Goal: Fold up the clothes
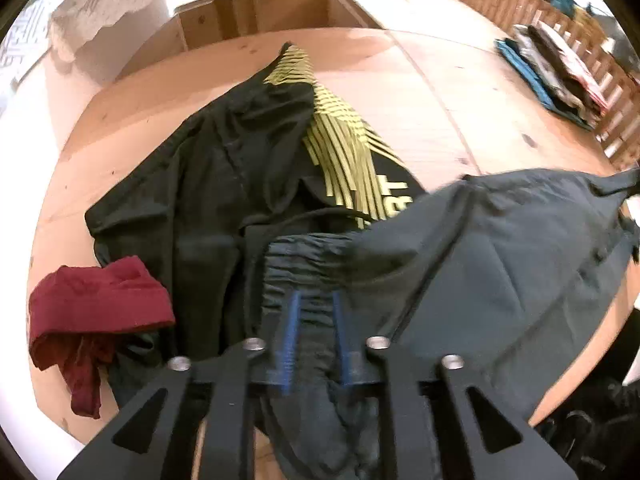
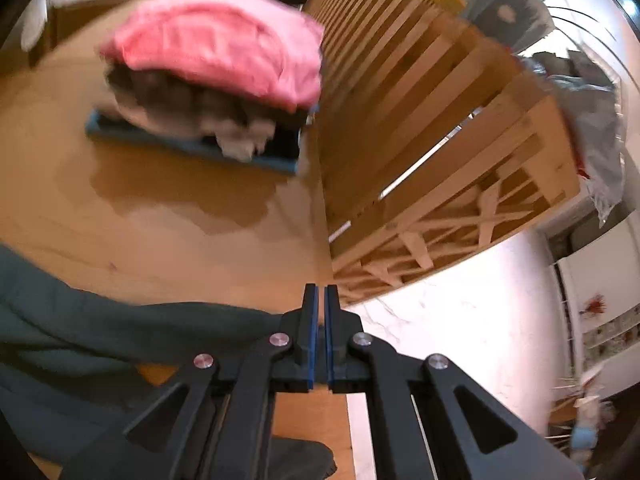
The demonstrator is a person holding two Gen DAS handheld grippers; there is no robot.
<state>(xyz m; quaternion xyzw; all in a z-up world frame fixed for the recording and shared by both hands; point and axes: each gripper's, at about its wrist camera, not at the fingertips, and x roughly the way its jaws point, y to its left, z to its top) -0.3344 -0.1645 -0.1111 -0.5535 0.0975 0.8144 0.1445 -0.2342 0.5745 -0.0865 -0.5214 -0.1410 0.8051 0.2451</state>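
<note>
Left gripper (image 1: 314,336) pinching dark grey garment (image 1: 480,248) at gathered waistband, cloth hanging limp, light; right gripper (image 2: 320,336) nearly closed, gripping nothing visible

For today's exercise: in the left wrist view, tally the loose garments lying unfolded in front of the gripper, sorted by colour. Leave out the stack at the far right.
Black with yellow stripes: 1
Dark grey-blue: 1
Dark red: 1
Total: 3
</note>
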